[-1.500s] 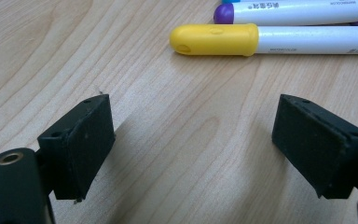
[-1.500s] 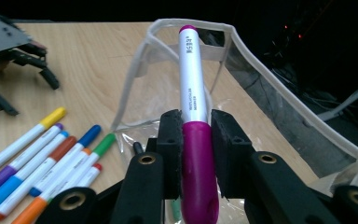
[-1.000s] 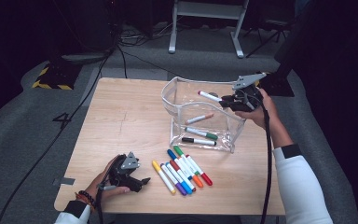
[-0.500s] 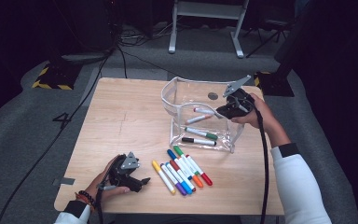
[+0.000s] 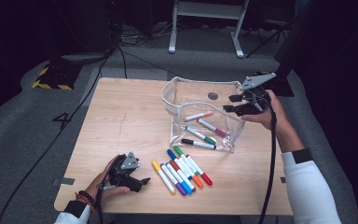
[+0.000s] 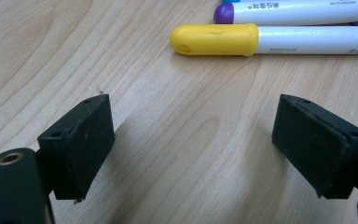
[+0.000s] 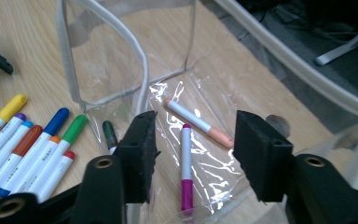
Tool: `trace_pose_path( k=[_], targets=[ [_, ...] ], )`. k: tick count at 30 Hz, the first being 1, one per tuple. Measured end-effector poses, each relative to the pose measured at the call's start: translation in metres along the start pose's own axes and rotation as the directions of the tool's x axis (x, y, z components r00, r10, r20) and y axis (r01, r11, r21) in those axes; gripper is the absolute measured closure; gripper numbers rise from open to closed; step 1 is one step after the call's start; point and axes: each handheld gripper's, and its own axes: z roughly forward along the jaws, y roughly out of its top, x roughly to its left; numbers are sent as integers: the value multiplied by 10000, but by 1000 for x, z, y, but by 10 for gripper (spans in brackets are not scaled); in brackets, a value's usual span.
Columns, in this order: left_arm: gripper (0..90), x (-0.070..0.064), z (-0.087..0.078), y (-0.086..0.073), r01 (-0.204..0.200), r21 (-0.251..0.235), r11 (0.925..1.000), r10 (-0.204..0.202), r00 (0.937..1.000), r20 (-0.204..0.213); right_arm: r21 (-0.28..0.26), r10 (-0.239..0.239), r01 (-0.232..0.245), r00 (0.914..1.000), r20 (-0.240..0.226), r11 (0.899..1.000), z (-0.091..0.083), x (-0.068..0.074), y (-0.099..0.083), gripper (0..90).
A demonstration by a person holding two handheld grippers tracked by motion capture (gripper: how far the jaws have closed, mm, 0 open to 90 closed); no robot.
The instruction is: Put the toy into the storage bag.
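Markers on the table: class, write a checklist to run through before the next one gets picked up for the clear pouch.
1. Right gripper empty, jaws open: ok.
2. Left gripper open, nothing between the jaws: ok.
3. Clear pouch mouth open, upright: ok.
4. Yellow marker lies ahead of the left gripper, free at its cap end: ok.
5. Loose markers lie touching in a row; gripping one alone: cannot tell.

On the table (image 5: 121, 116), the pouch (image 5: 186, 93) stands right of centre with four markers (image 5: 200, 135) lying inside it. A row of markers (image 5: 182, 168) lies on the table just in front of the pouch. The left gripper (image 5: 137, 182) rests just left of that row; the right gripper (image 5: 235, 103) hangs over the pouch's right end
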Motion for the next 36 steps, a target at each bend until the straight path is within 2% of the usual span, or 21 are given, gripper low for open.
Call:
trace_pose_path(
  k=[1, 4, 6, 8, 10, 12, 14, 19, 22, 23, 25, 31, 33, 36],
  targets=[
    [132, 0, 0, 0, 1, 0, 10000, -1, 10000, 1, -125, -2, 4, 9998, 177, 9999, -7, 2, -1, 461],
    [132, 0, 0, 0, 0, -1, 10000, 0, 10000, 0, -563, 15, 2, 9996, 296, 9984, -25, 12, -7, 422],
    [132, 0, 0, 0, 0, -1, 10000, 0, 10000, -2, -612, -6, 31, 9992, 398, 9981, -29, 14, -10, 405],
    [132, 0, 0, 0, 0, -1, 10000, 0, 10000, -2, -922, -81, 139, 9980, 630, 9956, -43, 26, -23, 386],
    [132, 0, 0, 0, 0, 2, 10000, 0, 10000, -2, -1090, -46, 115, 9980, 633, 9940, -50, 32, -32, 375],
    [132, 0, 0, 0, 0, -2, 10000, 0, 10000, -4, -1243, 16, 75, 9973, 731, 9922, -55, 38, -41, 371],
    [132, 0, 0, 0, -2, 0, 10000, 2, 10000, -2, -1431, 128, -43, 9982, 588, 9897, -58, 44, -52, 371],
    [132, 0, 0, 0, -3, 1, 10000, 3, 10000, -4, -1511, 53, 35, 9983, 577, 9885, -58, 66, -82, 376],
    [132, 0, 0, 0, -1, -1, 10000, 1, 10000, -4, -1605, 73, -31, 9996, 255, 9870, -52, 78, -100, 384],
    [132, 0, 0, 0, -3, 1, 10000, 3, 10000, -4, -1665, 202, -184, 9998, 88, 9859, -48, 82, -105, 388],
    [132, 0, 0, 0, -4, 1, 10000, 4, 10000, -4, -1675, 171, -197, 9997, -175, 9857, -38, 90, -116, 393],
    [132, 0, 0, 0, -1, 1, 10000, 1, 10000, -2, -1106, 124, -244, 9941, -1075, 9936, 7, 123, -138, 399],
    [132, 0, 0, 0, 3, -2, 10000, -3, 10000, -1, -799, -93, -11, 9915, -1295, 9968, 23, 134, -142, 400],
    [132, 0, 0, 0, -2, 0, 10000, 2, 10000, -3, -464, -70, -10, 9850, -1722, 9989, 44, 144, -145, 406]
  ],
)
